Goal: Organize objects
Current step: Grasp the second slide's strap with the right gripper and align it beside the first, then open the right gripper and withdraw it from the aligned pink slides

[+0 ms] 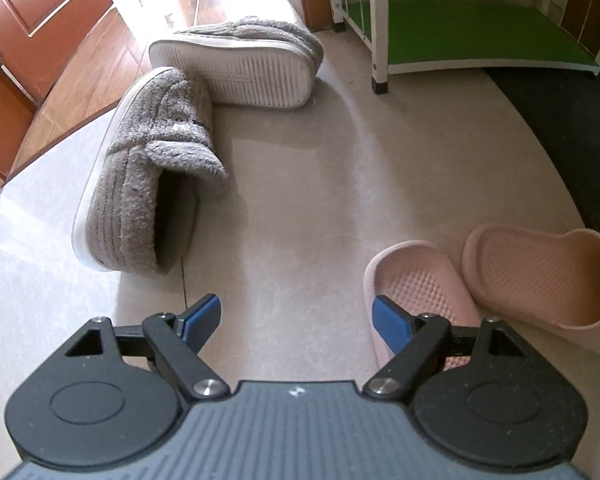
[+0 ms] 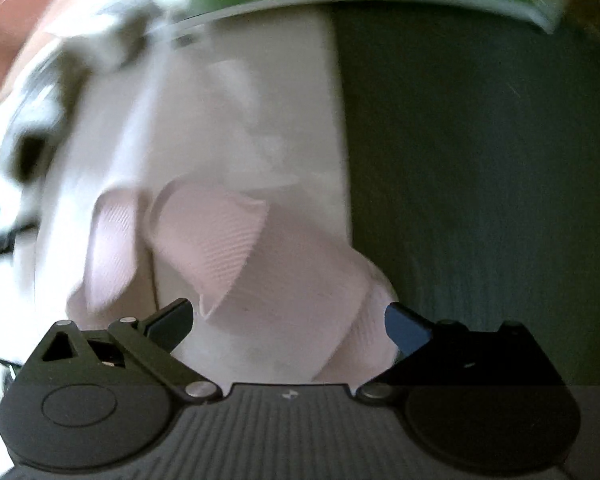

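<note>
No brand, label or readable writing anywhere in either view; only a small pale emblem on the ribbed grey body of each tool, too small to make out.

Landmark: white rack (image 1: 380, 28) with a green shelf board, standing on the pale floor (image 1: 300, 184) at the far side. Nothing lying on the visible part of that green board.

Well short of the rack and off to its left, two grey fleece slippers: one (image 1: 236, 60) tipped on its side, ribbed white sole facing the camera; the other (image 1: 152, 172) nearer, also on its side, its toe touching the first one's sole, dark opening turned toward the camera with nothing inside.

Nearer than the rack and below its right end, two pink slippers side by side, just beside each other: left one (image 1: 416, 284) with a studded footbed, partly behind a blue pad; right one (image 1: 540, 276) hollow and empty.

Left gripper (image 1: 296, 320) hanging over bare floor, jaws wide, nothing between them.

Right wrist view badly blurred: right gripper (image 2: 288, 328) directly above a pink slipper (image 2: 268, 280), jaws spread wide, slipper between them, pads clear of it. Dark mat (image 2: 480, 160) below the rack's right end.
</note>
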{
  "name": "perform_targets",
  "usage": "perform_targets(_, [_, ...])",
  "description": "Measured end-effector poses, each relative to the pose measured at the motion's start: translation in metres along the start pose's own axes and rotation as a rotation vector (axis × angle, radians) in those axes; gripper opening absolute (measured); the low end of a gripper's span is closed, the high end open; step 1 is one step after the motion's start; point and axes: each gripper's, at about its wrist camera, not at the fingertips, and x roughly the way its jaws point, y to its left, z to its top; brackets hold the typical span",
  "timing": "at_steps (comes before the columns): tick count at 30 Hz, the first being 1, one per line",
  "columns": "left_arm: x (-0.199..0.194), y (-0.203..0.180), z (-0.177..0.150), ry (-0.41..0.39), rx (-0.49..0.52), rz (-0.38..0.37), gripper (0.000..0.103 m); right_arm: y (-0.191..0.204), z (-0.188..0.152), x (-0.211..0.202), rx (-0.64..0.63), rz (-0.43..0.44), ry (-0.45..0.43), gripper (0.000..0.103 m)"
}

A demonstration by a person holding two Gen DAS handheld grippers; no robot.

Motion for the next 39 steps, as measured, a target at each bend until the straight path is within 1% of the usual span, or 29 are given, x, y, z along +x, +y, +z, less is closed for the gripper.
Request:
perform_targets(2, [0.001, -0.001, -0.001, 0.006, 0.005, -0.003, 0.083, 0.005, -0.001, 0.001, -0.211, 0.0, -0.03, 0.103])
perform_targets(4, [0.002, -0.001, -0.001, 0.014, 0.008, -0.005, 0.083, 0.017, -0.005, 0.011, -0.431, -0.043, -0.06, 0.103])
perform_targets(5, [0.003, -0.002, -0.001, 0.016, 0.006, -0.007, 0.083, 0.022, -0.007, 0.016, -0.524, -0.054, -0.064, 0.103])
perform_targets(6, [0.003, -0.002, -0.002, 0.019, 0.006, -0.012, 0.083, 0.025, -0.009, 0.023, -0.605, -0.055, -0.05, 0.103])
perform_targets(7, [0.003, -0.002, -0.001, 0.02, 0.008, -0.016, 0.083, 0.027, -0.009, 0.03, -0.65, -0.049, -0.034, 0.103])
perform_targets(9, [0.003, -0.004, -0.001, 0.016, 0.012, -0.011, 0.083, 0.03, -0.008, 0.041, -0.701, -0.026, -0.003, 0.103])
perform_targets(10, [0.002, -0.004, -0.001, 0.014, 0.018, -0.009, 0.083, 0.032, -0.007, 0.046, -0.717, -0.037, 0.003, 0.102])
perform_targets(11, [0.002, -0.005, 0.0, 0.013, 0.024, -0.004, 0.083, 0.033, -0.006, 0.05, -0.726, -0.049, 0.006, 0.096])
perform_targets(12, [0.003, -0.004, 0.0, 0.013, 0.026, 0.001, 0.083, 0.034, -0.005, 0.054, -0.722, -0.054, 0.019, 0.096])
perform_targets(14, [0.003, -0.003, 0.0, 0.014, 0.023, 0.008, 0.083, 0.036, -0.004, 0.053, -0.679, -0.059, 0.014, 0.093])
perform_targets(15, [0.004, -0.001, 0.001, 0.015, 0.017, 0.008, 0.083, 0.038, -0.001, 0.052, -0.639, -0.069, 0.017, 0.093])
perform_targets(18, [0.005, 0.002, 0.0, 0.023, -0.003, 0.01, 0.083, 0.041, 0.003, 0.046, -0.437, -0.054, 0.035, 0.093])
perform_targets(20, [0.006, 0.004, 0.0, 0.028, -0.019, 0.006, 0.083, 0.046, 0.002, 0.045, -0.342, -0.043, 0.036, 0.093])
perform_targets(22, [0.004, 0.005, 0.001, 0.025, -0.028, -0.001, 0.083, 0.054, -0.001, 0.046, -0.282, -0.062, 0.023, 0.093])
perform_targets(25, [0.003, 0.005, 0.001, 0.018, -0.021, 0.004, 0.083, 0.068, -0.01, 0.05, -0.246, -0.127, 0.0, 0.093])
perform_targets(28, [0.003, 0.005, 0.001, 0.02, -0.02, 0.003, 0.083, 0.076, -0.016, 0.056, -0.191, -0.156, 0.005, 0.093])
perform_targets(29, [0.003, 0.005, 0.001, 0.02, -0.024, 0.004, 0.083, 0.075, -0.021, 0.056, -0.172, -0.149, 0.01, 0.093])
perform_targets(32, [0.004, 0.005, 0.001, 0.021, -0.024, 0.001, 0.083, 0.08, -0.024, 0.053, -0.128, -0.119, 0.017, 0.094])
perform_targets(34, [0.004, 0.006, 0.0, 0.024, -0.025, 0.005, 0.083, 0.082, -0.025, 0.054, -0.127, -0.106, 0.018, 0.094])
perform_targets(37, [0.005, 0.007, -0.001, 0.03, -0.036, -0.001, 0.083, 0.081, -0.025, 0.051, -0.131, -0.063, 0.003, 0.099])
perform_targets(39, [0.005, 0.008, -0.001, 0.037, -0.051, -0.012, 0.083, 0.078, -0.025, 0.045, -0.126, -0.01, -0.013, 0.103])
